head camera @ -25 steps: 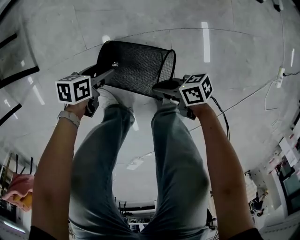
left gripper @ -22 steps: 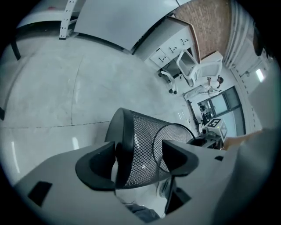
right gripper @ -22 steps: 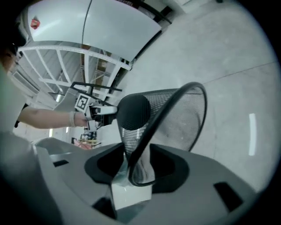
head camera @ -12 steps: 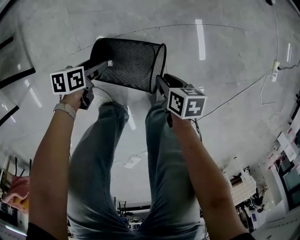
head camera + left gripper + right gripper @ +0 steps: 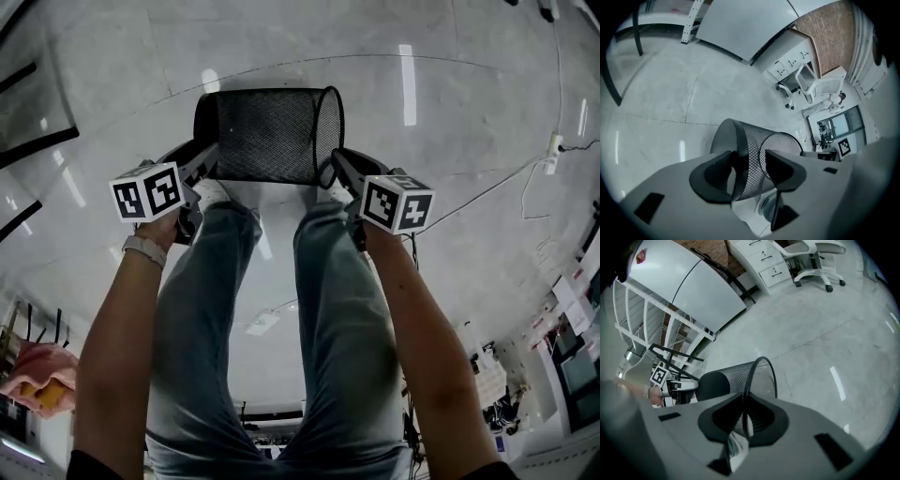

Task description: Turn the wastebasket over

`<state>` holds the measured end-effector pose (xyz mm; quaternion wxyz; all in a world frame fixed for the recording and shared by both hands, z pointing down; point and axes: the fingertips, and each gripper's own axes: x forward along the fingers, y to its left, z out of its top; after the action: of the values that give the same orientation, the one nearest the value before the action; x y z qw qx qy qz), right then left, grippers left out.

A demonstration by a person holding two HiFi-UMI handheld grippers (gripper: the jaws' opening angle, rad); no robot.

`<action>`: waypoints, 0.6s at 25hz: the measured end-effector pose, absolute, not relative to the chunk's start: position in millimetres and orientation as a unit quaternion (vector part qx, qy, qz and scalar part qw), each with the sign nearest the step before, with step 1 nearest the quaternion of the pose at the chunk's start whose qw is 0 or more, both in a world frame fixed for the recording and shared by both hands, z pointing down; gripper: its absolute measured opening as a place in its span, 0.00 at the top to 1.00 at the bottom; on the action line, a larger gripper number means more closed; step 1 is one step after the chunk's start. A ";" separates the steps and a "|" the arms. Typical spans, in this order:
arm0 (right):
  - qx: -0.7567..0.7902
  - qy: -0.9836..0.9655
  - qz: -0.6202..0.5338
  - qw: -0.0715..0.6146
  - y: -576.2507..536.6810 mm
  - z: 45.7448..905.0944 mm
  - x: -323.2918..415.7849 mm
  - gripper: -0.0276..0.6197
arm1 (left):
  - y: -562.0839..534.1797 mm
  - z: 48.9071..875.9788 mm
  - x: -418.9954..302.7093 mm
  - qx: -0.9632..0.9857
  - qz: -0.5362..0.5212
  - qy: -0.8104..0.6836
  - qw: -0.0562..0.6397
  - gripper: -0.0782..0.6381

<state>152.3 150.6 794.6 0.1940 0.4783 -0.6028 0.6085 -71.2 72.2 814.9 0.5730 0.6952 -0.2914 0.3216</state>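
- Head view: the wastebasket (image 5: 272, 136), black mesh, is on its side across the pale floor (image 5: 450, 141), just on the far side of the person's jeans-clad legs (image 5: 206, 309). The solid base points left and the open rim points right. Can't really tell whether it's resting on the floor or hanging a bit above it.
- Same view: the left gripper (image 5: 208, 161) comes in from the near left and meets the basket at its base end. The right gripper (image 5: 337, 167) comes in from the near right and sits right at the near part of the rim. So the basket is strung between the two claws.
- Left gripper view: the left gripper (image 5: 749, 160) has its jaws fairly wide, and they've just been closing. The base corner of the wastebasket (image 5: 754, 140) fills the gap, one jaw on the flat bottom and the other on the mesh wall, and both look pressed on.
- Right gripper view: the right gripper (image 5: 743, 408) has also just been closing, and it's nearly shut, pinching the thin rim hoop of the wastebasket (image 5: 731, 378). The rest of the basket stretches off to the far left from there.
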 end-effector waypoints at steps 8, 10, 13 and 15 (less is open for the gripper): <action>0.402 -0.658 0.615 0.166 127.3 799.7 131.1 0.89 | 68.4 770.3 -106.4 0.688 0.269 -0.370 0.563 0.63; 0.397 -0.662 0.614 0.163 120.8 804.0 128.1 0.89 | 59.8 750.9 -109.1 0.704 0.263 -0.370 0.546 0.66; 0.413 -0.658 0.605 0.173 111.7 814.6 139.8 0.88 | 53.7 727.2 -94.1 0.731 0.250 -0.341 0.535 0.69; 0.441 -0.642 0.596 0.194 110.5 824.7 160.2 0.87 | 56.3 713.0 -69.3 0.748 0.225 -0.299 0.549 0.70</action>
<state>160.2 110.5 824.7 0.1943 0.4412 -0.6423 0.5959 -69.3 56.3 713.0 0.5487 0.7478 -0.2989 0.2246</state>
